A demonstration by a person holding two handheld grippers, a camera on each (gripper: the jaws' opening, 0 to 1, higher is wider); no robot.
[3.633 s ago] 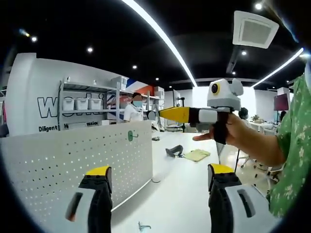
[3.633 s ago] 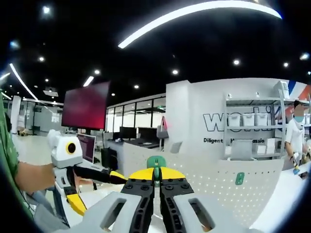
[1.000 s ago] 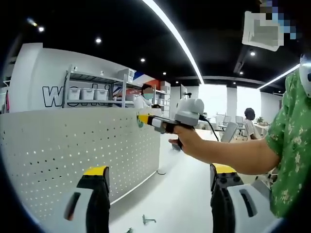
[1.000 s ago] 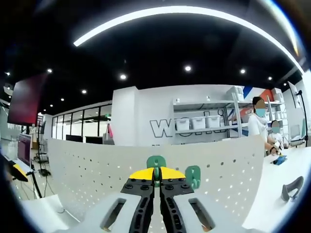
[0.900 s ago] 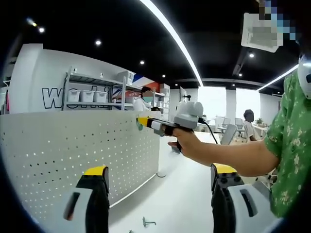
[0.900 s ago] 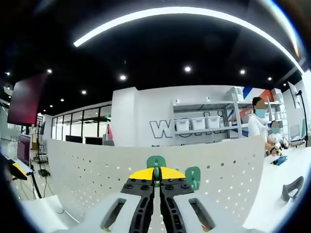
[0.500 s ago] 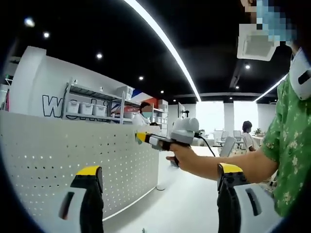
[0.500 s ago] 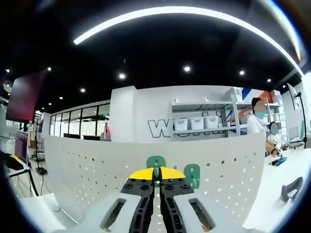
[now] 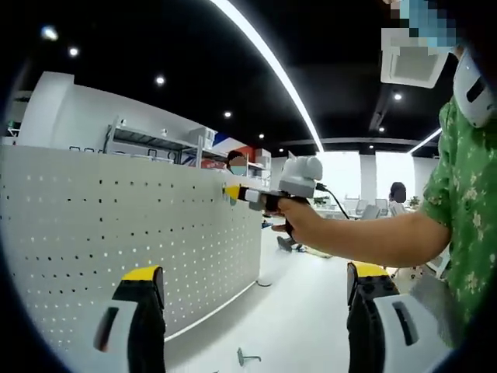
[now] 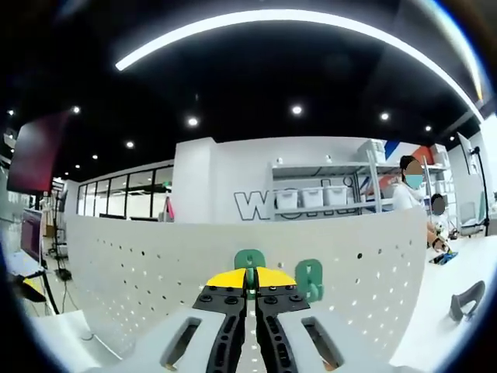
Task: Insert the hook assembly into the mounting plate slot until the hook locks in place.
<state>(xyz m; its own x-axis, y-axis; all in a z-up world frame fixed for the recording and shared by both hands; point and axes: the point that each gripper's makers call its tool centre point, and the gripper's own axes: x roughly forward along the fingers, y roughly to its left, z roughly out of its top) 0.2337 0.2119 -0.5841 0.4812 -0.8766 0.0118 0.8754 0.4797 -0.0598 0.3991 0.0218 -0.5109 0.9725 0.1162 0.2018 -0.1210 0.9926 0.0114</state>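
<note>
Two grippers: your right gripper [image 10: 248,284], arm stretched forward, clenches a green hook [image 10: 249,259] at the white pegboard [image 10: 155,268], beside a second green hook [image 10: 309,280] already mounted. Your left gripper [image 9: 252,311] hangs back, jaws spread wide, grasping nothing.

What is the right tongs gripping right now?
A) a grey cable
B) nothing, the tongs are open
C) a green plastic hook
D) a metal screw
C: in the right gripper view the right tongs are shut on the green plastic hook, held up against the white perforated mounting plate beside a second green hook.
</note>
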